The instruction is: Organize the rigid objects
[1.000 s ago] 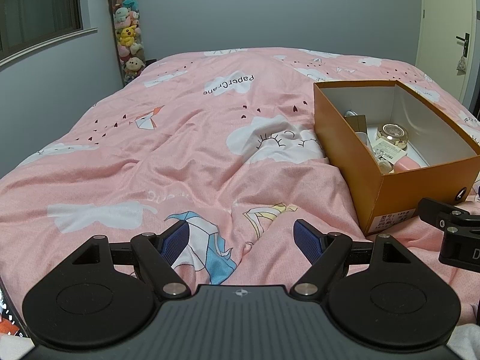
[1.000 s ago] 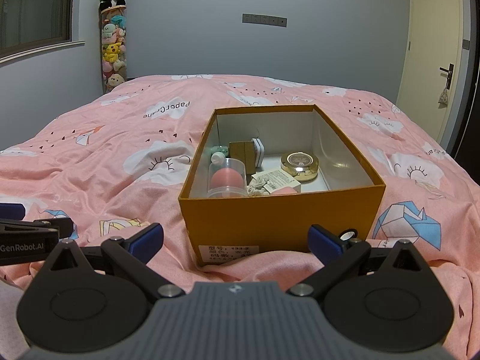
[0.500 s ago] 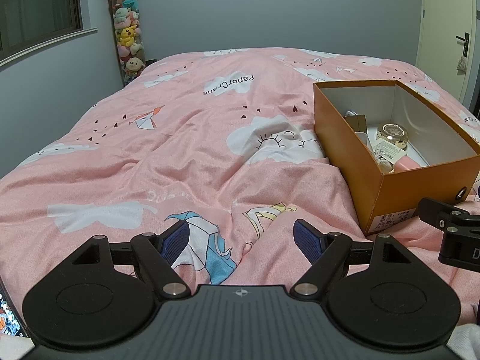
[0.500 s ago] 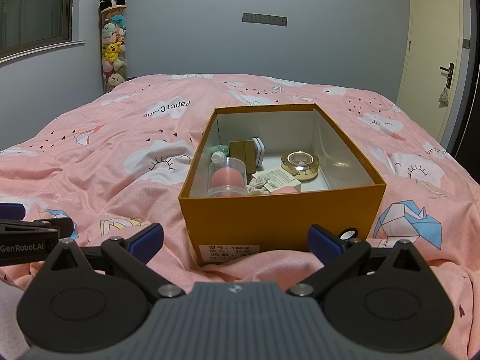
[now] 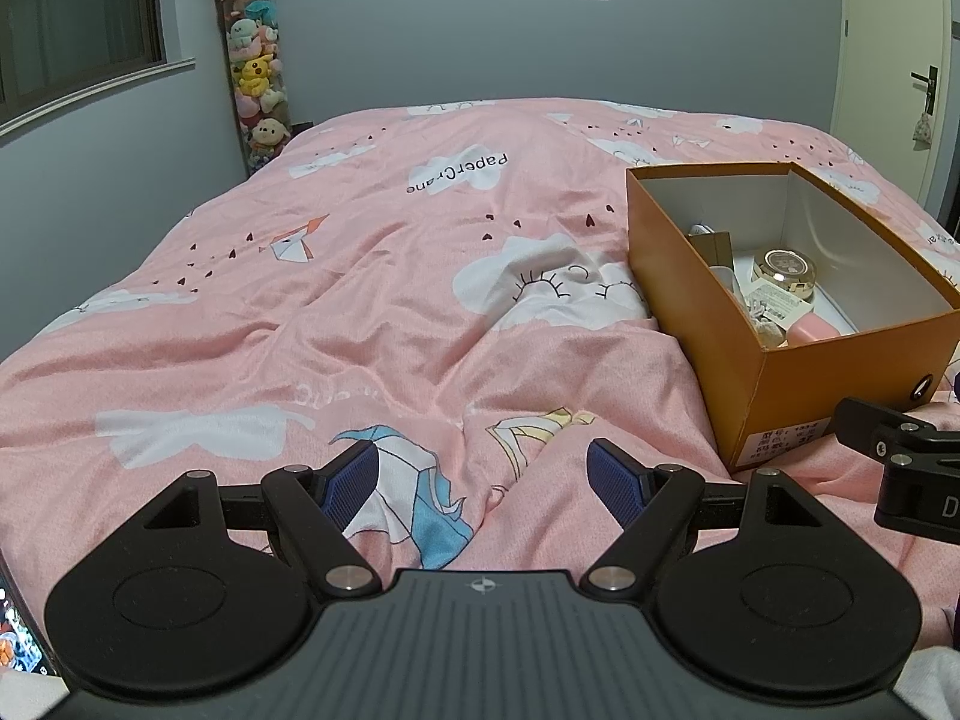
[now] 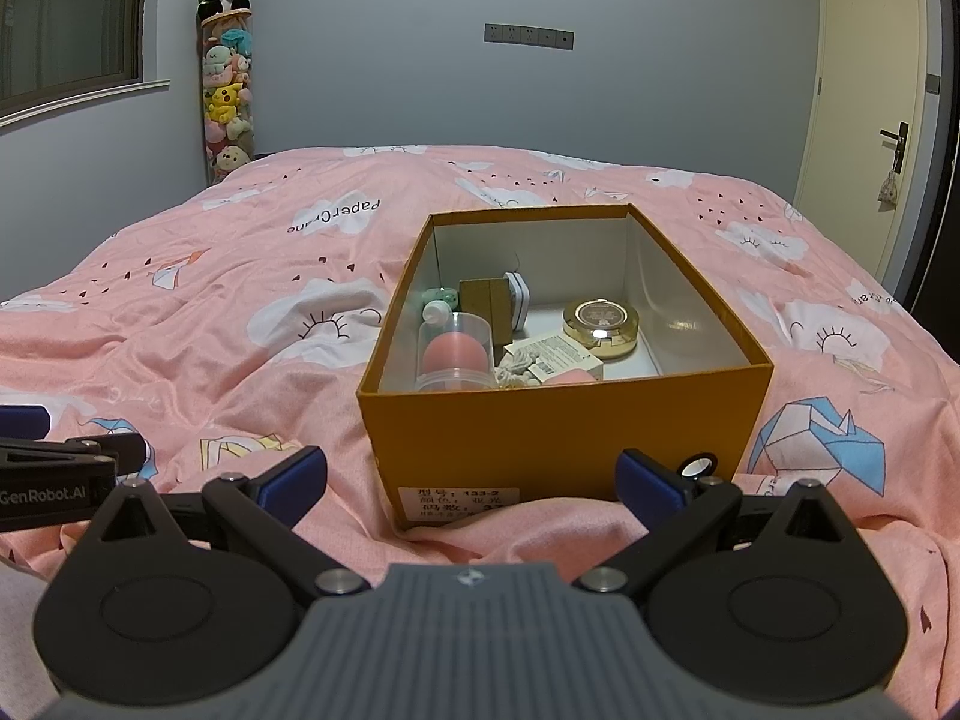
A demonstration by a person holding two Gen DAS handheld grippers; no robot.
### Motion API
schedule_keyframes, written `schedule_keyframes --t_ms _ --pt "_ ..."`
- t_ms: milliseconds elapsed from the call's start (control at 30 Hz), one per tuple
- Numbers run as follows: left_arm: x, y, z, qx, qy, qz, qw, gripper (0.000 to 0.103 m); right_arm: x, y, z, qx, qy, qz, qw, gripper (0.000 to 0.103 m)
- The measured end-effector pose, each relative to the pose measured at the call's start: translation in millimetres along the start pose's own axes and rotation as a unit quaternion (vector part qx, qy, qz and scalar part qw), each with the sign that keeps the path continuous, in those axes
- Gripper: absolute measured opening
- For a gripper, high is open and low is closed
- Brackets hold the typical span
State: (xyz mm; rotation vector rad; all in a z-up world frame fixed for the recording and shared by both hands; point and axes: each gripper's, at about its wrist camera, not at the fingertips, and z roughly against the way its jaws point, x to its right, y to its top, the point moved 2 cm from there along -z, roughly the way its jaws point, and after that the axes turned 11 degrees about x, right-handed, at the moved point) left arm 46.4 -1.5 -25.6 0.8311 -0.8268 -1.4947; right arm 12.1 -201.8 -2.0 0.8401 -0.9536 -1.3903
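An open orange cardboard box [image 6: 558, 438] sits on the pink bed. Inside it lie a gold round tin [image 6: 601, 324], a clear tube with a pink sponge [image 6: 455, 354], a small brown box [image 6: 487, 309], a labelled white packet [image 6: 555, 355] and a mint-green item [image 6: 441, 299]. My right gripper [image 6: 471, 477] is open and empty, just in front of the box's near wall. My left gripper [image 5: 483, 477] is open and empty over the bedspread, left of the box [image 5: 720, 294]. The gold tin also shows in the left wrist view [image 5: 785, 270].
The pink patterned bedspread [image 5: 360, 312] is wrinkled, with folds around the box. A tall column of plush toys [image 6: 223, 78] stands at the far left wall. A door [image 6: 870, 96] is at the far right. A window [image 5: 72, 36] is on the left wall.
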Motion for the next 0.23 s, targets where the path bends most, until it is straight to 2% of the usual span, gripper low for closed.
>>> schedule_keyframes --t_ms 233 --pt "0.8 0.4 1.5 0.005 0.001 -0.004 1.0 0.093 0.2 0.1 0.0 0.0 0.0 0.0 1.0 0.1"
